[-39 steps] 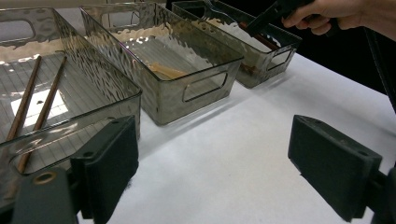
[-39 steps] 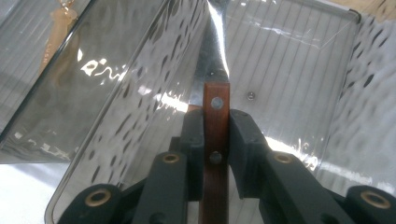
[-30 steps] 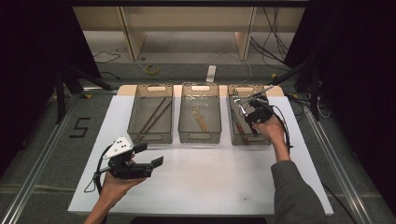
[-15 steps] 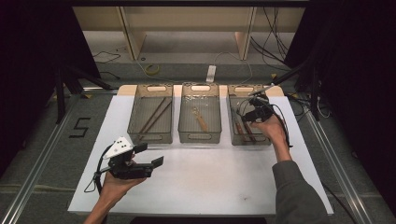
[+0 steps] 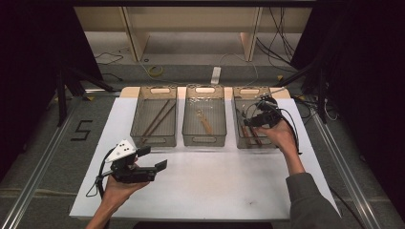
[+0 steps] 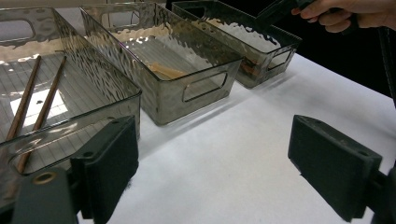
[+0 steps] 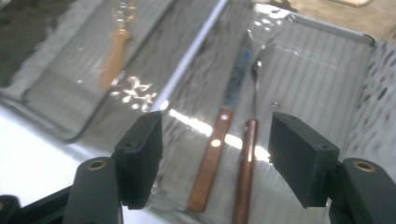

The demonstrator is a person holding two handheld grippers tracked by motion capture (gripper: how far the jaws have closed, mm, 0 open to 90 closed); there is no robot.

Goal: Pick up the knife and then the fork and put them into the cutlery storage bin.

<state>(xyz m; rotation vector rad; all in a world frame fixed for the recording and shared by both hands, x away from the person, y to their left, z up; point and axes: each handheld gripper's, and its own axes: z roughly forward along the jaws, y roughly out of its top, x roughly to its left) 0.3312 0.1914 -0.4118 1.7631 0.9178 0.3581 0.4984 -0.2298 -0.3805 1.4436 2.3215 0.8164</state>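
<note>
My right gripper [image 5: 249,119] hovers over the right bin [image 5: 255,144]. Its jaws have just been opening and now stand apart, gripping nothing [image 7: 219,154]. Below them, on the bin floor, lie a knife [image 7: 208,172] and a fork [image 7: 245,177], both with brown wooden handles. My left gripper [image 5: 153,158] is held level over the front left of the white table [image 5: 215,186], open and empty [image 6: 219,172]. It points toward the bins.
Three smoky clear bins stand in a row at the back of the table. The left bin [image 5: 154,141] holds two brown chopsticks [image 6: 32,102]. The middle bin [image 5: 204,141] holds a pale wooden utensil [image 5: 205,121]. Cables trail off the right edge.
The right gripper has lifted a little above the right bin and its jaws have spread apart. The left gripper has stayed where it was.
</note>
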